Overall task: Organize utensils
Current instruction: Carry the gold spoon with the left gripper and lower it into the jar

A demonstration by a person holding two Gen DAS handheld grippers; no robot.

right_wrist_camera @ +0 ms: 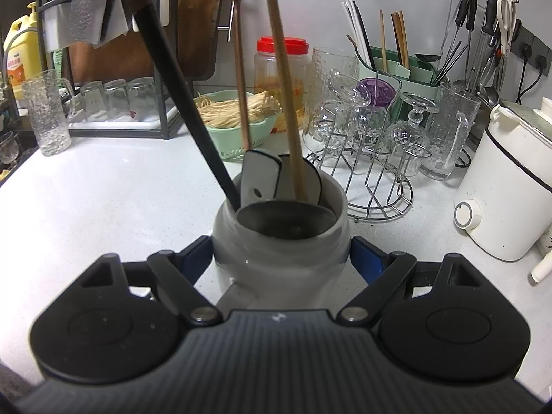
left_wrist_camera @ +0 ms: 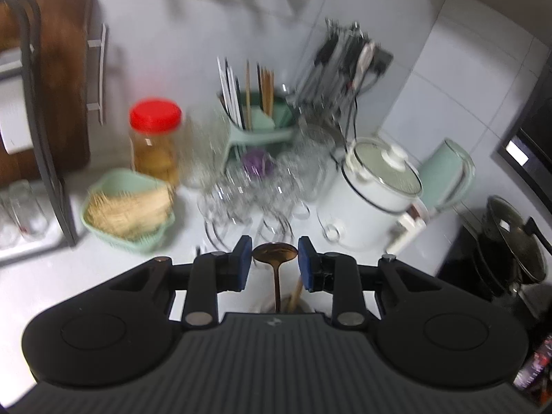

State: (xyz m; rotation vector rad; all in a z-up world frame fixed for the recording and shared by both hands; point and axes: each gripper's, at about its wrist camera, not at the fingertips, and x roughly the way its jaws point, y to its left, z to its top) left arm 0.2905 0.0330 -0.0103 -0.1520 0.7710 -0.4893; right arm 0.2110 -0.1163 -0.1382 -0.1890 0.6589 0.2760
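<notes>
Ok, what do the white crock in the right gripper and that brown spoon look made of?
White crock: likely glazed ceramic, smooth, thick-rimmed, with soft reflections. Brown spoon: possibly coppery metal, going by its glossy bowl and thin stem, though coated plastic can't be ruled out.

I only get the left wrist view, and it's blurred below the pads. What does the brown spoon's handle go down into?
Observer: Into a white jar standing on the counter.
Operator: Is anything steadying it?
Observer: Yes, the right gripper is shut on its sides.
Operator: What else is inside?
Observer: A black-handled utensil, a wooden stick, a white scraper and a steel ladle bowl.
</notes>
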